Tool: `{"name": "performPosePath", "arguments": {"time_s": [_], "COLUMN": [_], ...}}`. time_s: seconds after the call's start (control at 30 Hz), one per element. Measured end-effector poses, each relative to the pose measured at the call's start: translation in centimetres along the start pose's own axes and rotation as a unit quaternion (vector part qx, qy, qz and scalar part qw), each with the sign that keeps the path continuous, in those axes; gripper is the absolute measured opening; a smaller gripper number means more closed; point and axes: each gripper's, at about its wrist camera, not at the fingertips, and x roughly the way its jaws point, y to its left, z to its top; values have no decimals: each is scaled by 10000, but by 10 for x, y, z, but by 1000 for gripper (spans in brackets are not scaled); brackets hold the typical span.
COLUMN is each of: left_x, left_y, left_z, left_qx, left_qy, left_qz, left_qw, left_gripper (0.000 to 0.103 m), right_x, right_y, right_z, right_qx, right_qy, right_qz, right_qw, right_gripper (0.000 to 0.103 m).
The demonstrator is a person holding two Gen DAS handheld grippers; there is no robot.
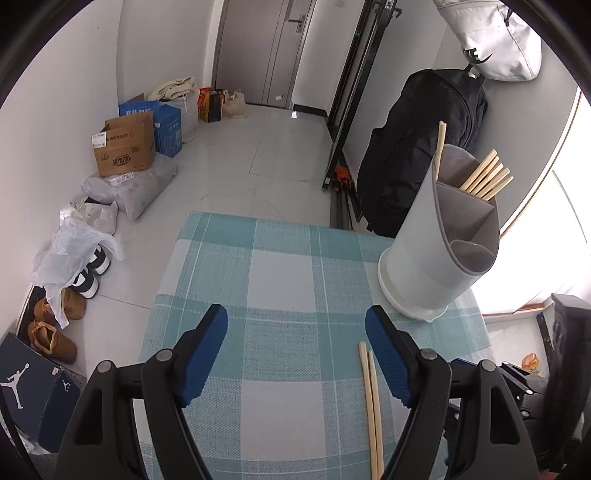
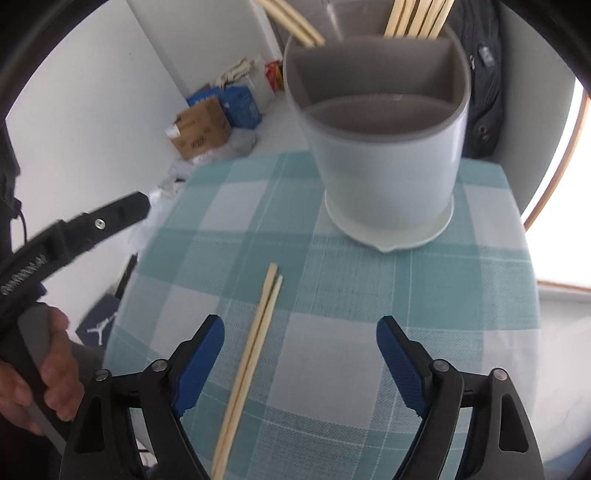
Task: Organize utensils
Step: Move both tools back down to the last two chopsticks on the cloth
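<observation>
A white utensil holder (image 1: 424,254) with grey inner compartments stands on the checked tablecloth (image 1: 280,280); it also shows in the right wrist view (image 2: 388,166). Several wooden chopsticks (image 1: 484,175) stand in its far compartments, also seen in the right wrist view (image 2: 417,16). A loose pair of chopsticks (image 1: 371,410) lies flat on the cloth, also in the right wrist view (image 2: 251,365). My left gripper (image 1: 295,328) is open and empty, the pair by its right finger. My right gripper (image 2: 299,339) is open and empty above the cloth, the pair near its left finger.
The table ends at the left and far edges over a tiled floor. Cardboard boxes (image 1: 123,146), bags and shoes (image 1: 88,273) line the left wall. A black backpack (image 1: 413,155) hangs behind the holder. The left gripper's body (image 2: 74,229) and the hand holding it show at the left of the right wrist view.
</observation>
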Motion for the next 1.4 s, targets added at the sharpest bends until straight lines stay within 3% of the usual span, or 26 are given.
{"name": "performPosePath", "arguments": {"time_s": [0.17, 0.23, 0.37, 0.6, 0.73, 0.8, 0.97, 1.2, 1.33, 1.4], "left_x": [-2, -2, -3, -1, -4, -5, -2, -3, 0, 1], "left_y": [13, 20, 27, 43, 57, 67, 77, 72, 78, 78], "left_z": [-3, -4, -3, -1, 3, 4, 3, 3, 2, 1], "left_qx": [-102, -244, -292, -578, -744, -921, -1209, -1035, -1104, -1063], "left_qy": [107, 143, 167, 251, 195, 203, 289, 303, 391, 394], "left_qz": [0, -35, -42, -167, -150, -160, -255, -223, -191, -119], "left_qw": [9999, 9996, 9994, 9979, 9969, 9954, 9919, 9939, 9929, 9935], "left_gripper": [73, 73, 73, 73, 73, 73, 73, 73, 73, 73], "right_x": [19, 25, 34, 43, 45, 46, 46, 57, 54, 52], "right_y": [3, 5, 15, 39, 37, 35, 35, 44, 43, 41], "right_z": [3, 4, 9, 13, 19, 20, 22, 36, 28, 26], "right_qx": [-53, -70, -200, -673, -533, -551, -541, -554, -559, -544], "right_qy": [373, 502, 574, 633, 704, 792, 872, 744, 579, 485], "right_qz": [9, 4, -141, -707, -848, -1084, -1138, -1130, -1121, -1080], "right_qw": [9993, 9987, 9981, 9932, 9925, 9894, 9882, 9893, 9904, 9915], "right_gripper": [52, 36, 26, 27, 26, 20, 18, 22, 20, 6]}}
